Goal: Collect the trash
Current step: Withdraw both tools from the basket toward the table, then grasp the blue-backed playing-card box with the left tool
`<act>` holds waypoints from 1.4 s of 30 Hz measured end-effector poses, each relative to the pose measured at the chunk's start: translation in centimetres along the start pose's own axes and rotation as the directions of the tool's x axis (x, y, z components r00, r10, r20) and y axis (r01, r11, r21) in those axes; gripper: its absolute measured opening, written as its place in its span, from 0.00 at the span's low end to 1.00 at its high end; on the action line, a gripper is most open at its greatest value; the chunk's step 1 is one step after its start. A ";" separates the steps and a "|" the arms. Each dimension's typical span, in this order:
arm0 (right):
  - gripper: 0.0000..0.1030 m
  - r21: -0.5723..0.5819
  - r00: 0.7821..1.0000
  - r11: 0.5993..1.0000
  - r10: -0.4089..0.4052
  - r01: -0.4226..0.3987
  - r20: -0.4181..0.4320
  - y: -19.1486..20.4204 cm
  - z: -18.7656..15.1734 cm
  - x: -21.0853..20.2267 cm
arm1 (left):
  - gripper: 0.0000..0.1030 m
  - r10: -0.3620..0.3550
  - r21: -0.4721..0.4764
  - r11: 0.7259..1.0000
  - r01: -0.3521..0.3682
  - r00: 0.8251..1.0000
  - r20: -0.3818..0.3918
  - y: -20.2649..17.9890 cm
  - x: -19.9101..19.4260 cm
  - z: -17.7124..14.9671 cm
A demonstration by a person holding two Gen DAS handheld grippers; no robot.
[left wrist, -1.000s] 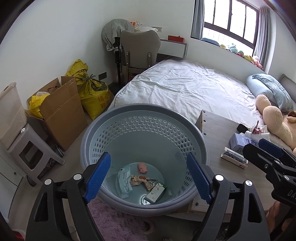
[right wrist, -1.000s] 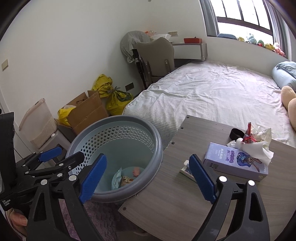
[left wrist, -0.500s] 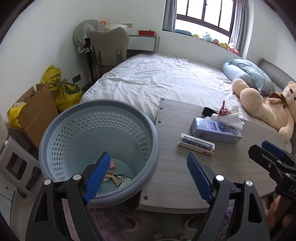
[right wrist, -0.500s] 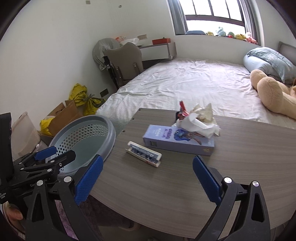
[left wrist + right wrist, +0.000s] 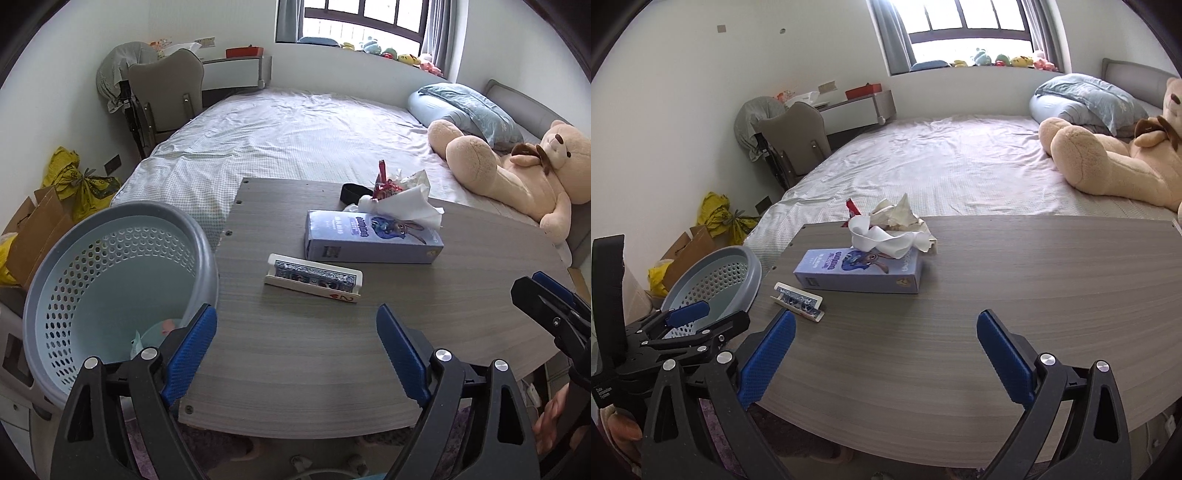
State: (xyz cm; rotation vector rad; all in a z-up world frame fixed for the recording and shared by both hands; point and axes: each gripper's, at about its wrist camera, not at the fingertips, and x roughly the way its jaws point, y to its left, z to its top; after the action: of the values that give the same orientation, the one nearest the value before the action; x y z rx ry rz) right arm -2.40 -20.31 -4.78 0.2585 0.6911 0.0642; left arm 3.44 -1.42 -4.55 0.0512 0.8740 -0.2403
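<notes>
A grey-blue perforated basket [image 5: 207, 236] stands left of the wooden table [image 5: 295, 362], with a few wrappers [image 5: 168, 325] at its bottom. At the far side of the table, crumpled white tissue [image 5: 402, 195] and a red wrapper [image 5: 384, 184] lie behind a blue tissue box [image 5: 369, 236]. My left gripper [image 5: 295, 314] hangs open over the table's near left edge, nothing between its fingers. My right gripper [image 5: 885, 317] is open and empty above the near middle of the table, facing the tissue [image 5: 897, 221] and the box [image 5: 860, 269].
A pack of playing cards [image 5: 314, 277] lies in front of the tissue box, and a black band [image 5: 351, 192] sits beside the tissue. Behind the table are a bed [image 5: 295, 129] and a teddy bear [image 5: 517, 173]. Cardboard boxes [image 5: 37, 229] and yellow bags [image 5: 81, 181] stand by the left wall.
Both grippers swung right, away from above the basket to over the tabletop. The tissue box and cards now sit ahead of them. The right jaws widened slightly.
</notes>
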 end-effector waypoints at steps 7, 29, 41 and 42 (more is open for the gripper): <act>0.94 0.067 1.000 0.998 -0.007 0.008 -0.007 -2.8 -0.1 0.7 | 0.82 -0.016 0.014 1.000 0.017 0.998 -0.064 -1.1 3.5 0.9; 0.94 0.120 0.998 0.992 0.035 -0.029 -0.043 -4.4 0.1 3.2 | 0.82 -0.015 0.088 0.996 0.025 0.993 -0.119 -2.3 9.2 2.7; 0.94 0.130 0.998 0.991 0.042 -0.035 -0.052 -4.5 0.0 3.6 | 0.81 -0.011 0.091 0.996 0.020 0.995 -0.098 -2.5 10.0 2.9; 0.94 0.131 0.998 0.991 0.041 -0.034 -0.051 -4.5 0.0 3.6 | 0.81 -0.018 0.087 0.996 0.026 0.995 -0.096 -2.5 9.9 2.8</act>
State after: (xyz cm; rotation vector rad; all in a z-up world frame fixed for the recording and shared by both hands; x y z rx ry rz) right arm 0.19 -24.09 -8.16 0.3960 0.7447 0.0623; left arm 11.09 -6.10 -10.15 0.1358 0.9587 -0.2985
